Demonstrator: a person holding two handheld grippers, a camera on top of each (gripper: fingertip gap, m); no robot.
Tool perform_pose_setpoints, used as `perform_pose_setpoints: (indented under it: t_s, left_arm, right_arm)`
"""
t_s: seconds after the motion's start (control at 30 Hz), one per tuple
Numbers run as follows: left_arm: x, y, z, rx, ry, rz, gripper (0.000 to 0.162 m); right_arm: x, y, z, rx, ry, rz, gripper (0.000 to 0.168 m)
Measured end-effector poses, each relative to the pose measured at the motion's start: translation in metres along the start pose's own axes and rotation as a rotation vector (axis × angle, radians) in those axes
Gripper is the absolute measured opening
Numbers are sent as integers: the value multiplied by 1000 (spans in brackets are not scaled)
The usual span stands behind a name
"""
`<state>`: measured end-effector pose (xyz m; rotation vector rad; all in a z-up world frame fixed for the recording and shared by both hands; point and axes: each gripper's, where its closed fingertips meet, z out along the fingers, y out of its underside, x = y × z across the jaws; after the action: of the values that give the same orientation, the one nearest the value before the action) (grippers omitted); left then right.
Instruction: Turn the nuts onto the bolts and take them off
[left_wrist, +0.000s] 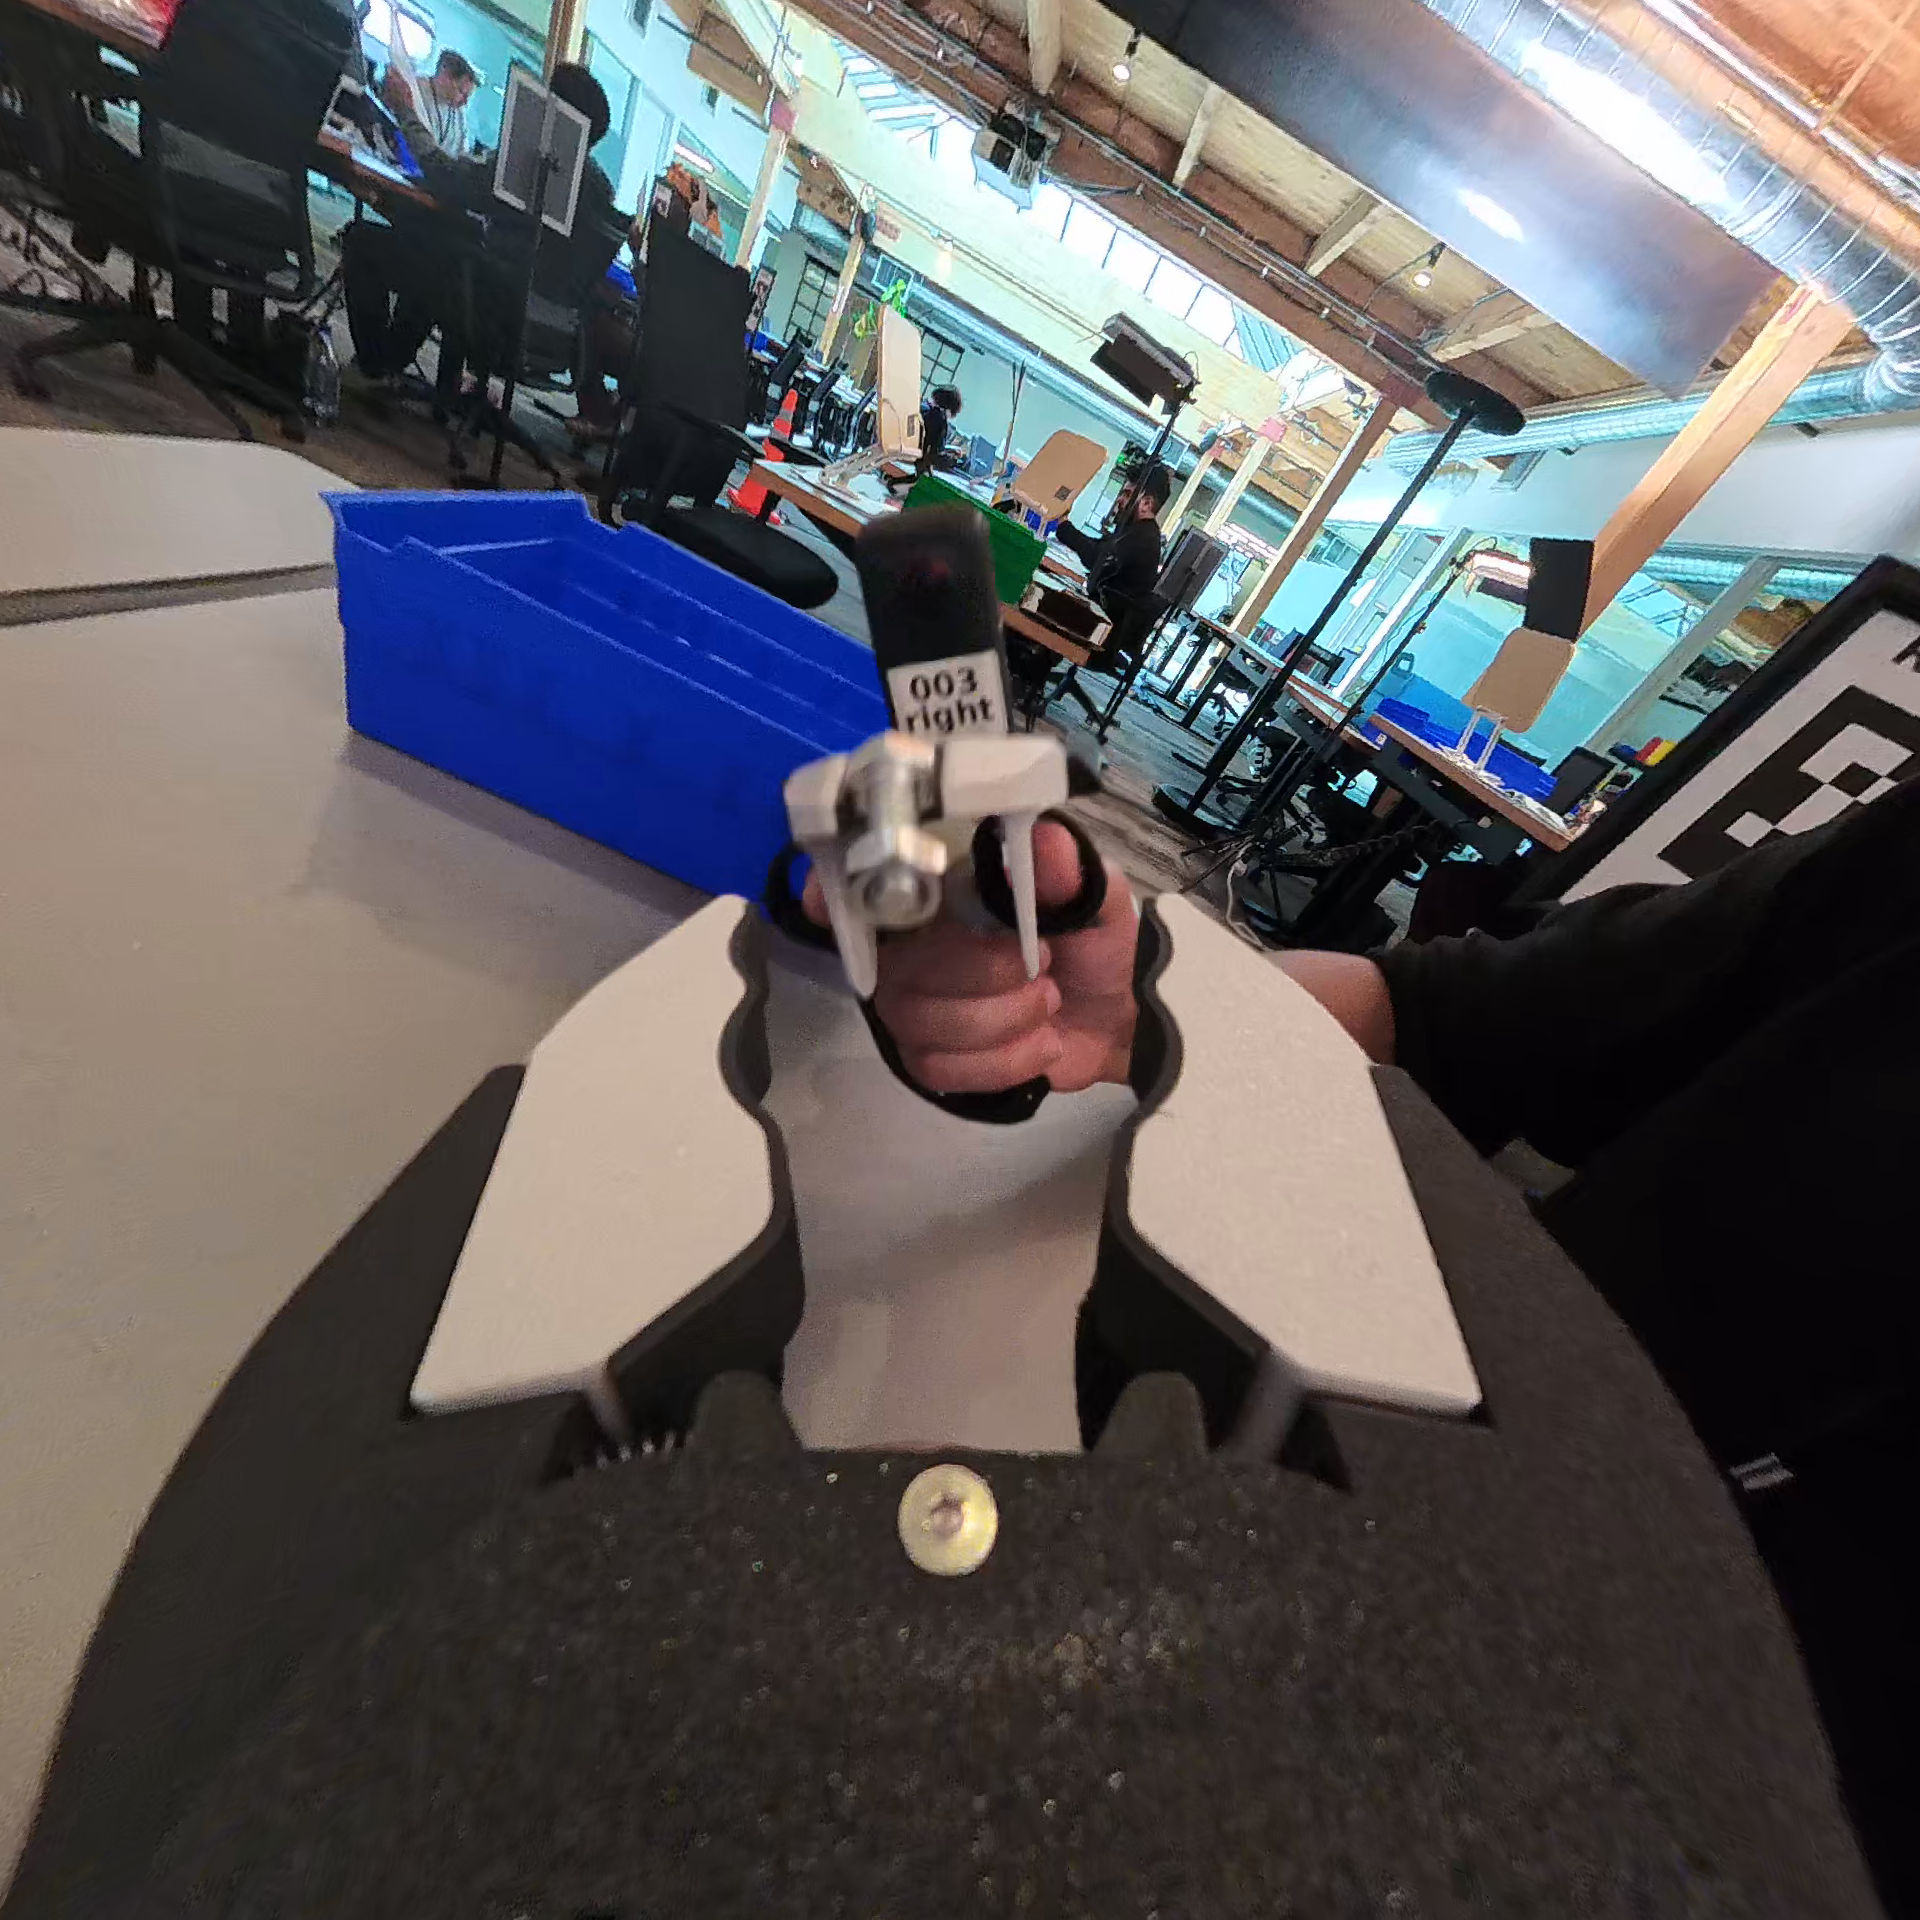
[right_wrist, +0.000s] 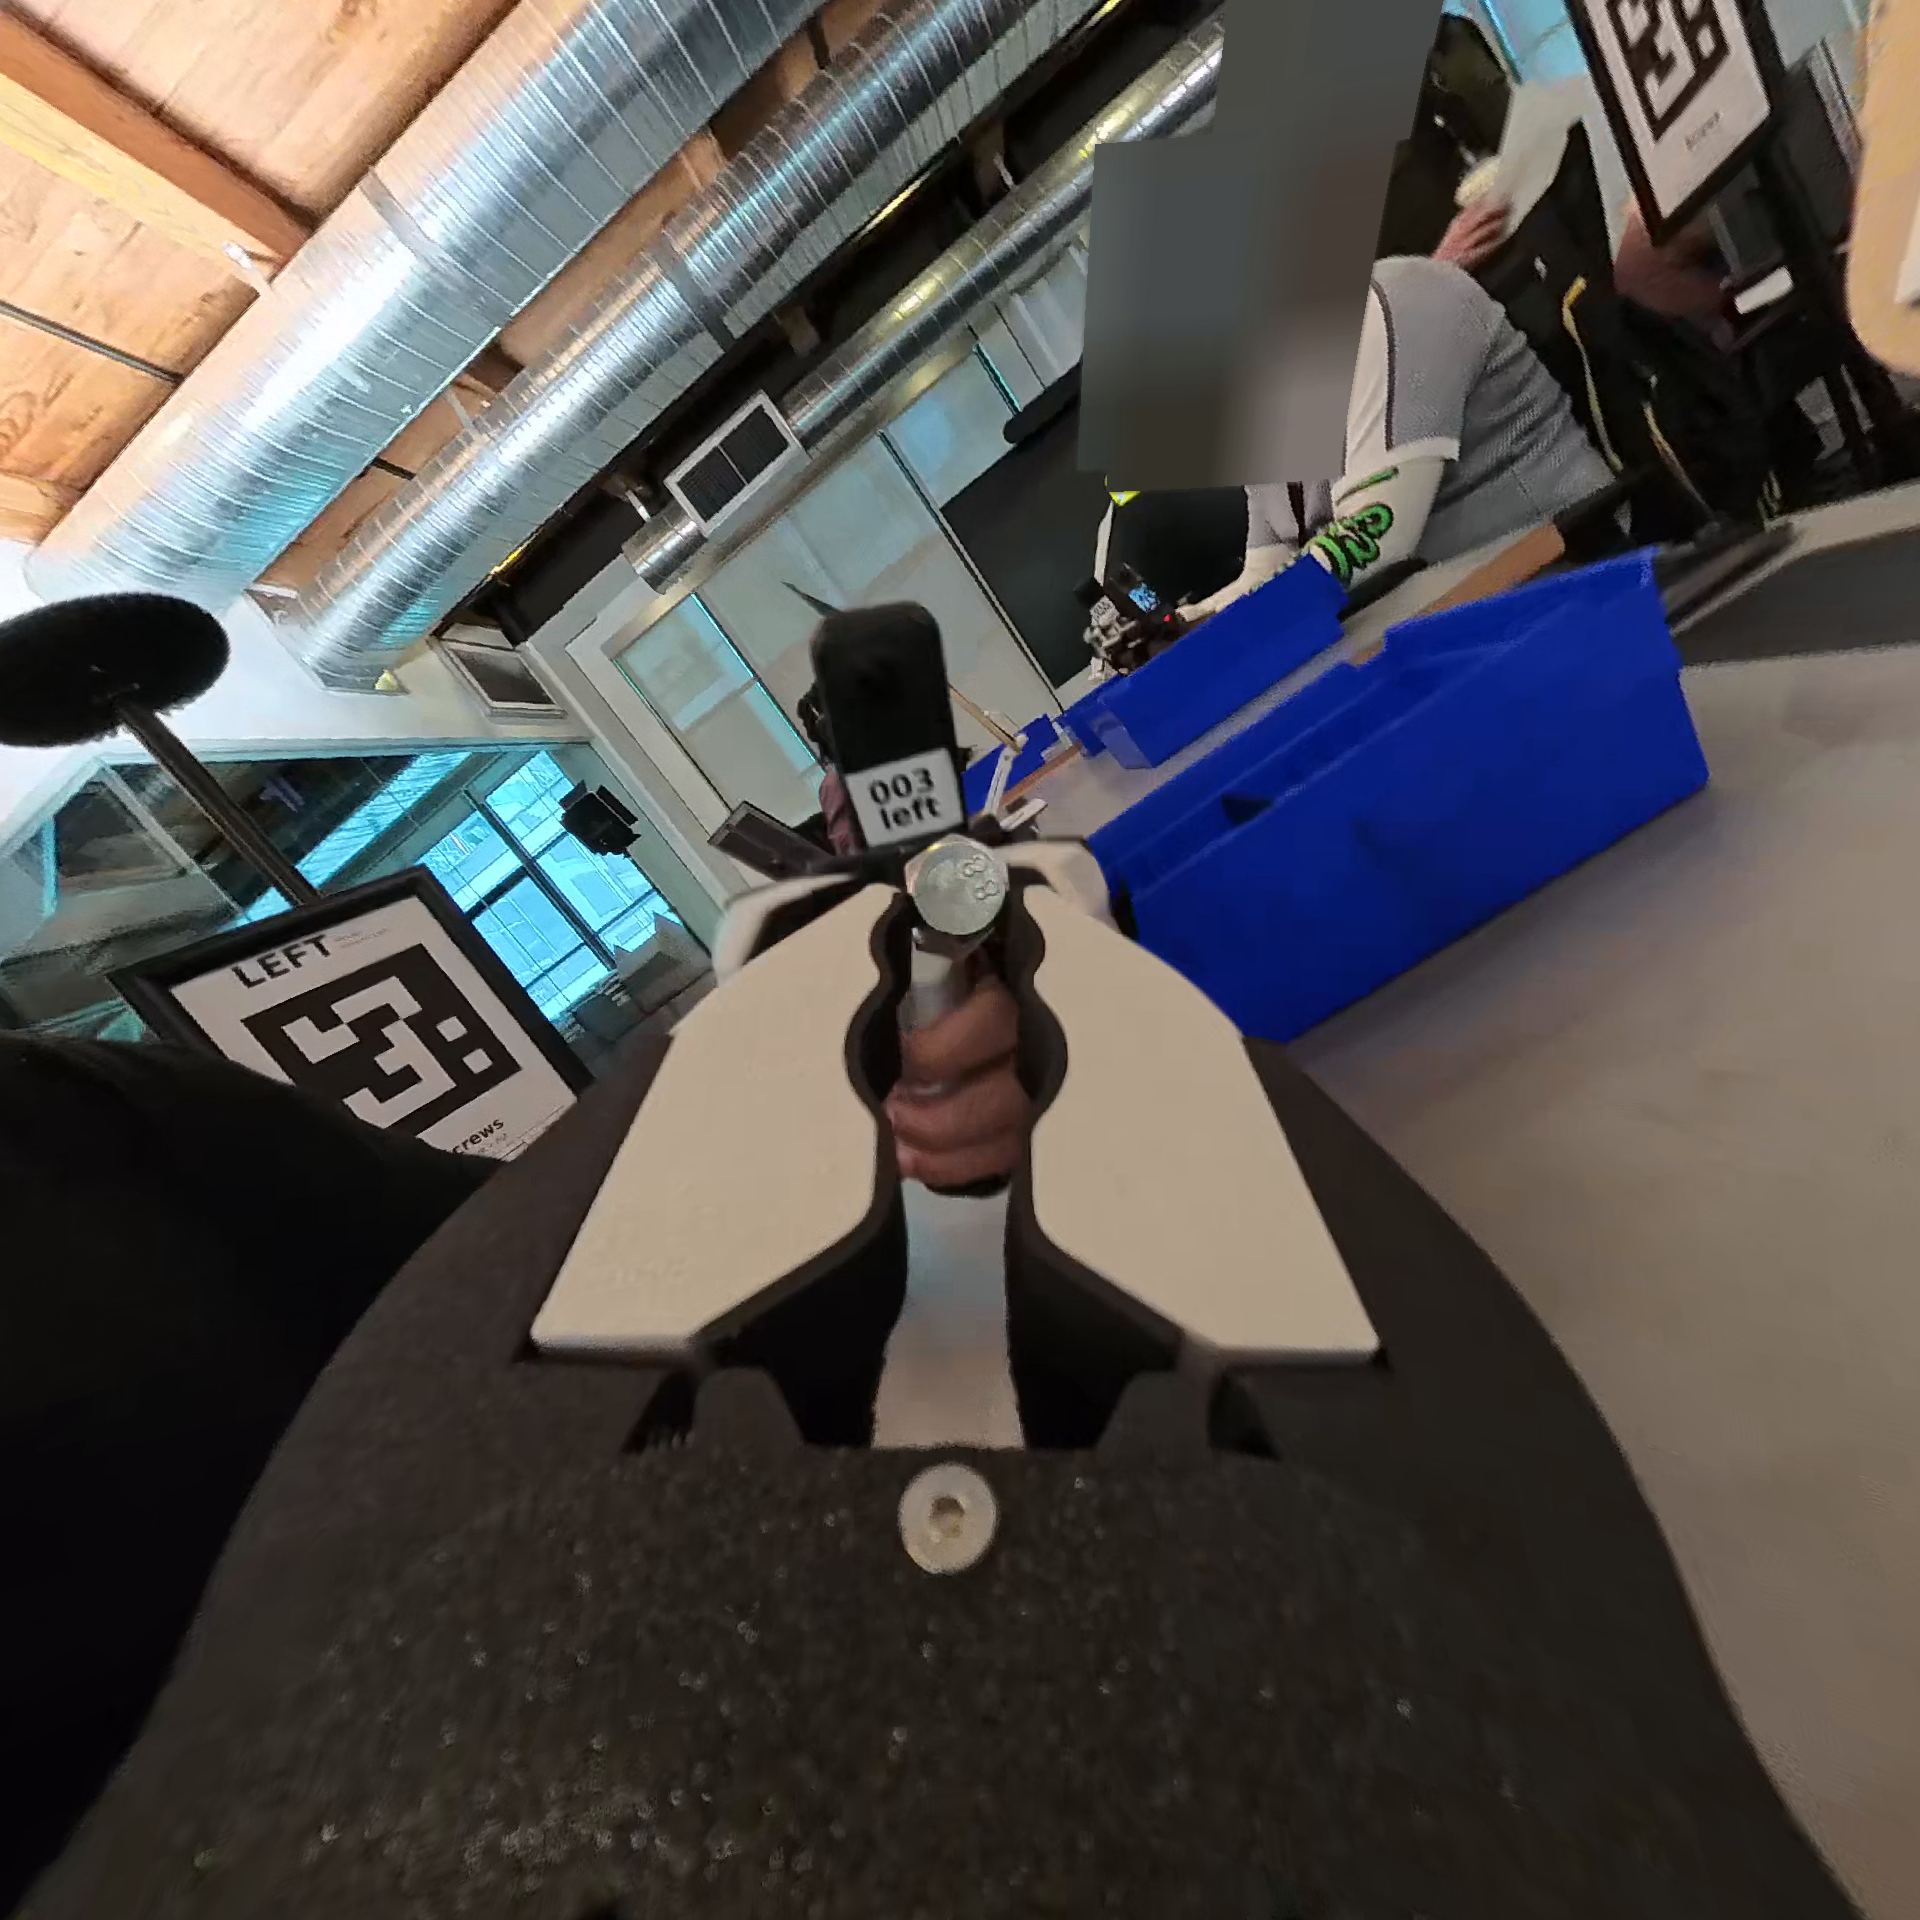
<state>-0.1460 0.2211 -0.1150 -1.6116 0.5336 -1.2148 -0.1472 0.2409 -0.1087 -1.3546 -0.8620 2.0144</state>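
Observation:
My right gripper (right_wrist: 951, 920) is shut on a silver bolt (right_wrist: 954, 891). The bolt's hex head faces the right wrist camera and its shank runs down between the fingers. In the left wrist view the right gripper (left_wrist: 904, 821) points back at the camera. There the bolt's threaded end (left_wrist: 902, 891) sticks out through a silver nut (left_wrist: 878, 831) that looks threaded on it; the picture is blurred. My left gripper (left_wrist: 940, 925) is open and empty, just short of the bolt, with its fingertips either side of the hand that holds the right gripper.
A blue bin (left_wrist: 582, 665) stands on the grey table (left_wrist: 208, 935); it also shows in the right wrist view (right_wrist: 1403, 831). More blue bins (right_wrist: 1216, 665) and a person sit at the far table. Black-and-white marker boards (left_wrist: 1818, 748) (right_wrist: 364, 1039) stand at the table's side. My left and right fingertips are right by each other.

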Motion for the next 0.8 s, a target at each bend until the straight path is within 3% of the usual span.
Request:
perform_pose_setpoints:
  t_s: [0.1,0.17,0.23,0.47,0.6,0.67,0.8]
  left_arm:
    - [3,4,4,-17,15,4,67]
    - [6,-1,6,-6,9,19,76]
    - [16,-8,3,19,56,36,60]
    - [-1,6,4,-24,5,7,66]
    - [6,2,7,-12,13,23,74]
    - [13,-11,0,37,48,30,63]
    - [-2,-10,-7,26,-32,54,64]
  right_arm:
    - [4,-3,3,-7,16,-16,17]
    - [13,6,-1,-11,34,2,17]
    - [21,18,-7,-33,61,29,17]
    - [3,0,2,-9,10,-17,17]
    - [15,10,-1,-18,36,9,17]
    - [20,21,-6,-44,62,16,17]
    - [11,14,-4,-31,38,5,17]
